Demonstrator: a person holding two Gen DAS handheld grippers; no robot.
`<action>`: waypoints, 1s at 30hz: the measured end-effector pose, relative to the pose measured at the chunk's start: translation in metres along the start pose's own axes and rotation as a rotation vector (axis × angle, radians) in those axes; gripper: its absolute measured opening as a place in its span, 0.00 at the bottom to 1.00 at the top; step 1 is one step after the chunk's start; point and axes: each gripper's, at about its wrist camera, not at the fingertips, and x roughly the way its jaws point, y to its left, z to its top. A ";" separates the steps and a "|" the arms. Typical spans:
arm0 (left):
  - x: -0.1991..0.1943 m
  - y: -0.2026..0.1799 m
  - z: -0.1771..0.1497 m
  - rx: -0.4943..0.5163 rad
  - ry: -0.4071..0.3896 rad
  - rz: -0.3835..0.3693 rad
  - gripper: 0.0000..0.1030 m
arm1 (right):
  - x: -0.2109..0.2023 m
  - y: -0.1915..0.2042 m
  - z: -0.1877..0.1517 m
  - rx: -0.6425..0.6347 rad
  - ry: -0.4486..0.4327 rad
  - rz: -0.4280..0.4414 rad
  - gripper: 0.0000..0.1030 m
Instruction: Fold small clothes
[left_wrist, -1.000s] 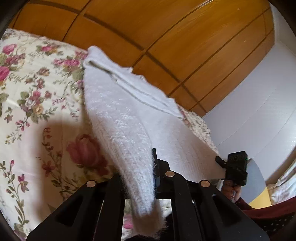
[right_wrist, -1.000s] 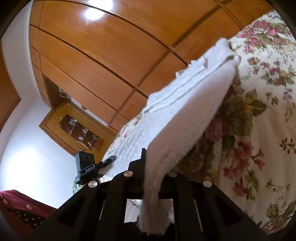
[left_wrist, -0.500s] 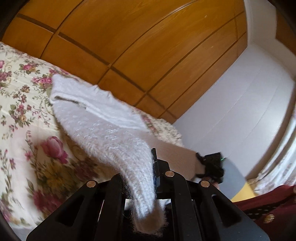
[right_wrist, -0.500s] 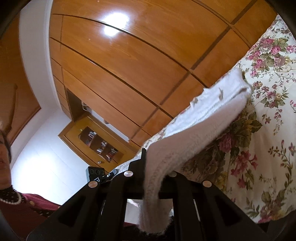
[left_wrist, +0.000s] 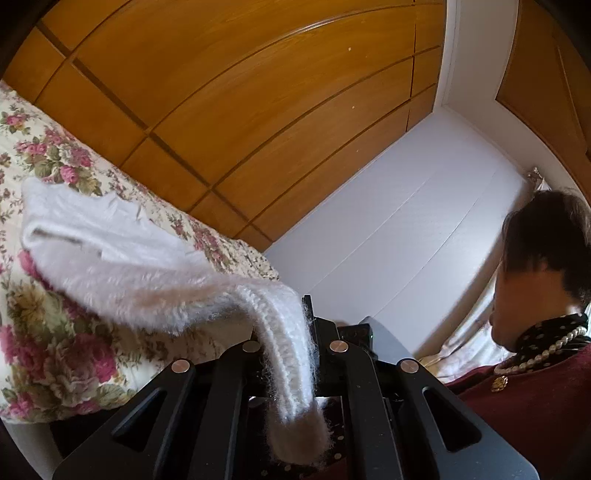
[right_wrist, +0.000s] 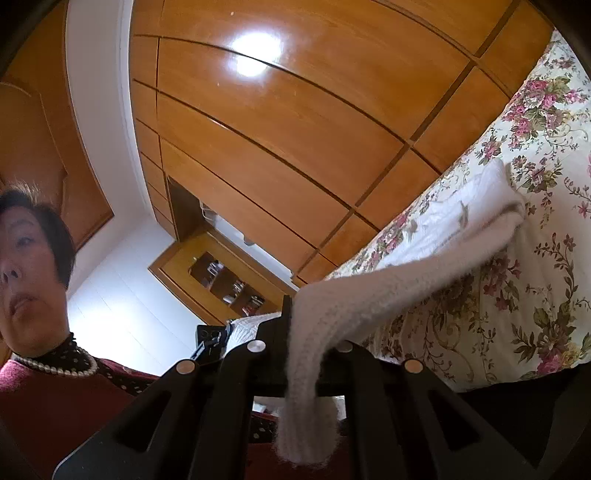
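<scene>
A white fuzzy knit garment (left_wrist: 122, 258) stretches from the floral bedspread (left_wrist: 51, 354) up into my left gripper (left_wrist: 291, 332), which is shut on one edge of it; the end hangs down between the fingers. In the right wrist view the same white garment (right_wrist: 406, 284) runs from the floral bedspread (right_wrist: 517, 295) into my right gripper (right_wrist: 303, 332), shut on its other edge. Both grippers hold the garment lifted off the bed and tilted upward. The fingertips are hidden by the knit.
Wooden wardrobe panels (left_wrist: 258, 110) rise behind the bed, and they also fill the right wrist view (right_wrist: 295, 129). The person (left_wrist: 546, 295) in a dark red top stands close by, also in the right wrist view (right_wrist: 33, 266). A white wall (left_wrist: 406, 229) lies beyond.
Both grippers have lifted and tilted upward and back with the garment, pulling it off the bed. The bed has dropped lower in both views and the person has come into view.
</scene>
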 end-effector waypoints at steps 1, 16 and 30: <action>0.002 0.006 0.003 -0.018 -0.005 0.005 0.05 | 0.000 -0.004 0.002 0.013 -0.008 0.004 0.06; 0.030 0.097 0.066 -0.203 -0.028 0.219 0.05 | 0.035 -0.076 0.065 0.179 -0.128 -0.010 0.06; 0.071 0.173 0.103 -0.260 -0.033 0.336 0.05 | 0.090 -0.139 0.121 0.272 -0.129 -0.131 0.06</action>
